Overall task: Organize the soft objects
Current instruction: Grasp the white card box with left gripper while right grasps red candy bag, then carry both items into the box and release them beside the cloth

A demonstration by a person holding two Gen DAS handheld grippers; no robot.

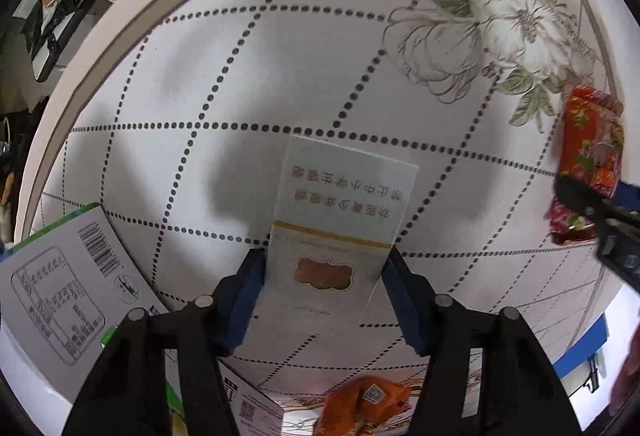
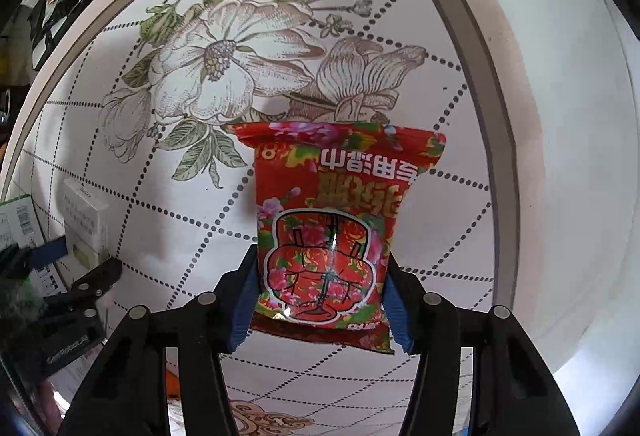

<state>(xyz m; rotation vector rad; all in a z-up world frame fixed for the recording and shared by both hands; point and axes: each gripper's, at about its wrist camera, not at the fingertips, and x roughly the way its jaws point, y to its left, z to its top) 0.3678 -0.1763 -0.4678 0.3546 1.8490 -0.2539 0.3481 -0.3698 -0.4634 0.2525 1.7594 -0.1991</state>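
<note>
My left gripper is shut on a white cigarette pack with gold print, held upright above the flowered tablecloth. My right gripper is shut on a red flowered snack packet, held above the cloth. The red packet also shows in the left wrist view at the right edge, with the right gripper's black body below it. The white pack and the left gripper show in the right wrist view at the left.
A white and green carton with a barcode lies at the lower left. An orange packet lies below the left gripper. The table's rounded beige rim runs along the far side, with clutter beyond it.
</note>
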